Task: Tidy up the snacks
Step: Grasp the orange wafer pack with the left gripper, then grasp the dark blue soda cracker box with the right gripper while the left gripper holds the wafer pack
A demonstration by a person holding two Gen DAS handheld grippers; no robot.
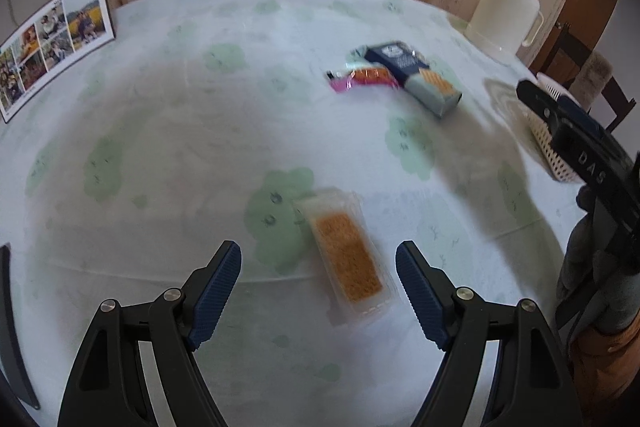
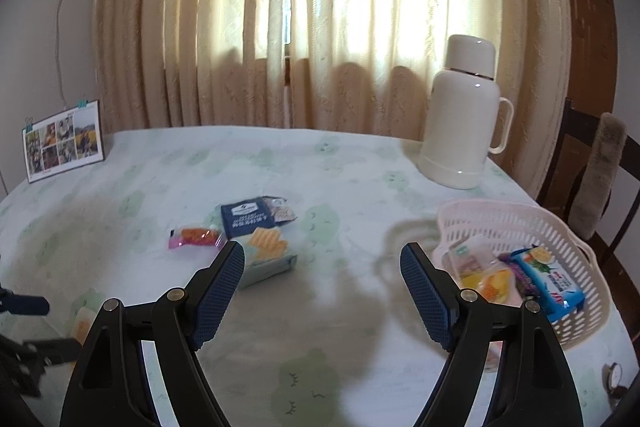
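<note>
My left gripper (image 1: 318, 285) is open and empty, just above a clear packet of orange crackers (image 1: 347, 257) that lies between its fingers on the tablecloth. Further off lie a pink snack packet (image 1: 362, 78) and a blue-and-teal cracker box (image 1: 416, 77). My right gripper (image 2: 322, 287) is open and empty above the table. The pink packet (image 2: 195, 237) and the box (image 2: 256, 231) lie to its front left. A white basket (image 2: 500, 223) holding several snack packs, one of them blue (image 2: 548, 277), stands at its right.
A cream thermos jug (image 2: 464, 115) stands at the back right. A photo calendar (image 2: 64, 145) stands at the back left. A chair (image 2: 600, 179) is beyond the basket. Curtains hang behind the table. The right gripper's body (image 1: 576, 147) shows at the left wrist view's right edge.
</note>
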